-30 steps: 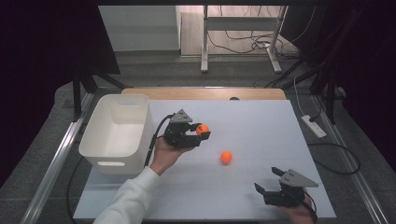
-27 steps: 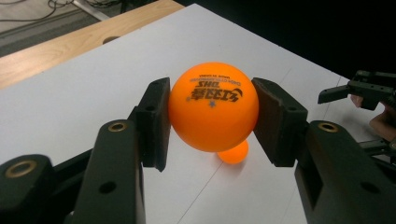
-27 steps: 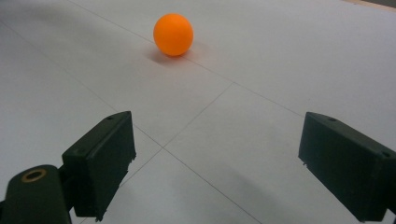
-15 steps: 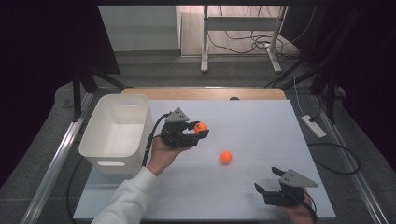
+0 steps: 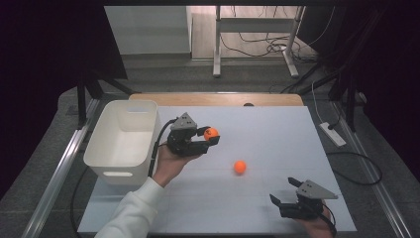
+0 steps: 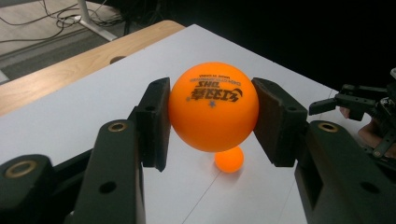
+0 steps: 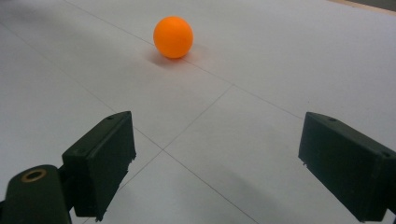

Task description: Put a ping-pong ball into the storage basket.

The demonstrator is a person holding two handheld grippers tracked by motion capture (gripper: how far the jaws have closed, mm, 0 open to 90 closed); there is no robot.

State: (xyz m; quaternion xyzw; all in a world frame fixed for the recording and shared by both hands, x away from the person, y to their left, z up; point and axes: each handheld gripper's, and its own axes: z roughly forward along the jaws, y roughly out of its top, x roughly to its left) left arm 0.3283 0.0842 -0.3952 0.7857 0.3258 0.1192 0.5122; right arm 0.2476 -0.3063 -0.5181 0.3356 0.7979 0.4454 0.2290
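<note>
L gripper [image 5: 210, 138]: clamped on orange ball [image 6: 213, 106], held above table [image 5: 277, 129], just right of white bin [image 5: 121, 144].
R gripper [image 5: 287, 198]: jaws apart, empty, low at near edge, prob. resting.
2nd ball [image 5: 240, 166]: loose on table between grippers.

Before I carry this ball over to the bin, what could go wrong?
The left gripper pinches the held ball only at its sides, so a jolt could pop it out. Released early, it could miss the white bin and roll off the table. The loose ball could roll if bumped.
</note>
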